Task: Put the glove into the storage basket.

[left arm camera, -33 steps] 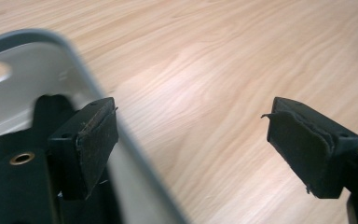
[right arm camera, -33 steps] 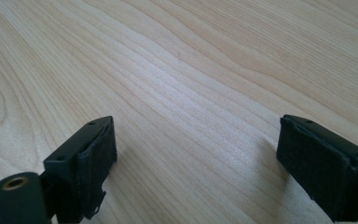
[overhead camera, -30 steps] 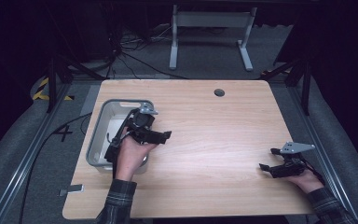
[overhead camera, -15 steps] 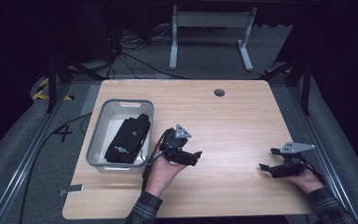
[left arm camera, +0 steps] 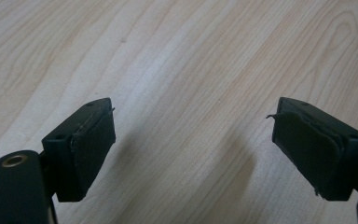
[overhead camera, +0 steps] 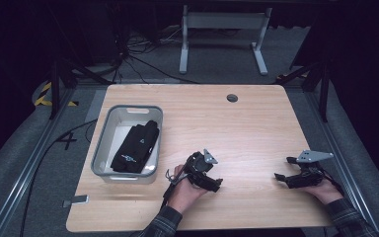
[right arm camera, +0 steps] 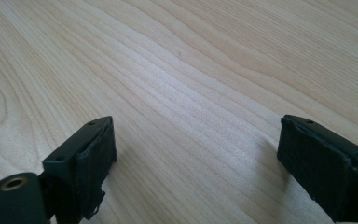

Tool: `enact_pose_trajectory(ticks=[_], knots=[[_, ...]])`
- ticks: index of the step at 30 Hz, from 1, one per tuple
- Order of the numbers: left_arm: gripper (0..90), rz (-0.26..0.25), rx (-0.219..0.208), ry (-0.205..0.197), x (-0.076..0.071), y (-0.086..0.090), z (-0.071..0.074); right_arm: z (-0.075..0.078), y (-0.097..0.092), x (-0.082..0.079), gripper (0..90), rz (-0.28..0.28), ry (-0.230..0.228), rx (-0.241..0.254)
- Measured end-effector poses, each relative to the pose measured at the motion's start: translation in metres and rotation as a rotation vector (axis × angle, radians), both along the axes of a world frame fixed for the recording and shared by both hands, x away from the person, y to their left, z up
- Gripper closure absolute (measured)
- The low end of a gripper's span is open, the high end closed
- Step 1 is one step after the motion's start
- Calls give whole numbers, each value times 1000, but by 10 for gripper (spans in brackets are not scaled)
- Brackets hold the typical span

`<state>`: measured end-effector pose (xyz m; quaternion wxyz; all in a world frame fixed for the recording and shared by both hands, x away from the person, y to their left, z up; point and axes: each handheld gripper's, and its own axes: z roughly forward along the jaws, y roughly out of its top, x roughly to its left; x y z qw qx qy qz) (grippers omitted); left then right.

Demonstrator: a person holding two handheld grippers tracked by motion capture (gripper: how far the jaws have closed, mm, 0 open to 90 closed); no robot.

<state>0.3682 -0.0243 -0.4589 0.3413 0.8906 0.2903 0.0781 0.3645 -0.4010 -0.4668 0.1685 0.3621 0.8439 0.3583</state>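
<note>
Left gripper (overhead camera: 216, 185) sitting low over the bare wooden table (overhead camera: 256, 123), jaws gaping wide with nothing between them, black glove (overhead camera: 135, 148) lying in the grey bin (overhead camera: 131, 110) just beside, right gripper (overhead camera: 279, 177) resting wide open and empty near the table's right edge.

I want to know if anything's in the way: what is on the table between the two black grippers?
Nothing: in the high view only bare light wooden table lies between the left gripper and the right gripper.
</note>
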Motion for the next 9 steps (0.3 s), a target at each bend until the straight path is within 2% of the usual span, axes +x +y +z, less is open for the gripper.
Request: enact_pose_trajectory(ticks=[2,9], knots=[[125,-3,16,13,-1,-3,-4,0,0,0,119,1,1,0],[76,-24,41,-24,-3,-7,-8,0,0,0,118,1,1,0]])
